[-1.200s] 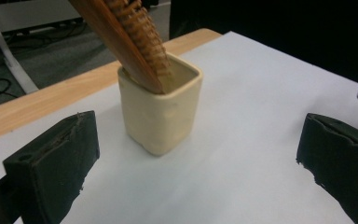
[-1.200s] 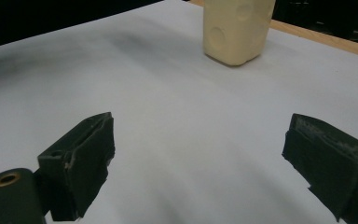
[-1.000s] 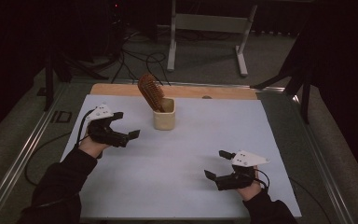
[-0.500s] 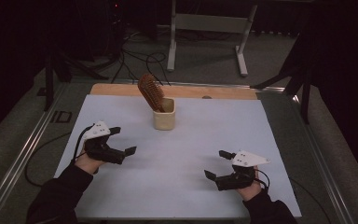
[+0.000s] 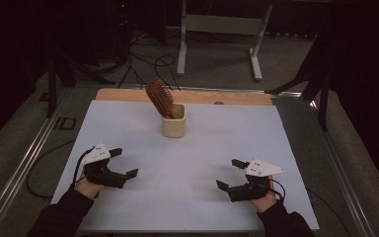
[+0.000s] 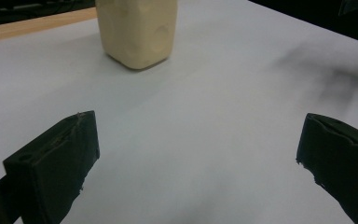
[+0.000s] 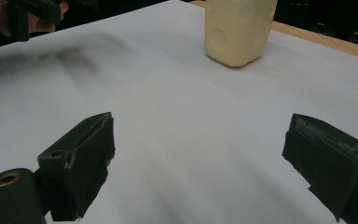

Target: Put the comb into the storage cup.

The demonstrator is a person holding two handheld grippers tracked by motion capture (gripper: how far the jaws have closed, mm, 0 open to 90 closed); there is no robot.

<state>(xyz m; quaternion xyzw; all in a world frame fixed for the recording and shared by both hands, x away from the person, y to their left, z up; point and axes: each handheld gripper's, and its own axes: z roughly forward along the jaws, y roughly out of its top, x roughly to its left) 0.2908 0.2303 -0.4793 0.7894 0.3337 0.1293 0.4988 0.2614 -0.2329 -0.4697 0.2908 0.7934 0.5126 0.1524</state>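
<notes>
In the high view, a cream cup stands on the far middle part of the white table sheet, and a brown wooden hairbrush stands inside it with the bristle head up, its long axis leaning to the left and away from the person. The left gripper and the right gripper rest low at the near edge, well apart from each other and from the cup; both have their jaws wide apart and hold nothing. The cup lies forward of both, to the right of the left gripper and to the left of the right one, and I judge the left gripper a little nearer. In the left gripper view, the two black jaws are spread far and empty, and the cup is ahead and to the left of the gap; its surface is matte, with rounded corners and shallow round dimples. In the right gripper view, the jaws are also wide and empty, their pads look rough and worn, and the cup is ahead, slightly right of the centre. The left gripper is seen far off at top left.
</notes>
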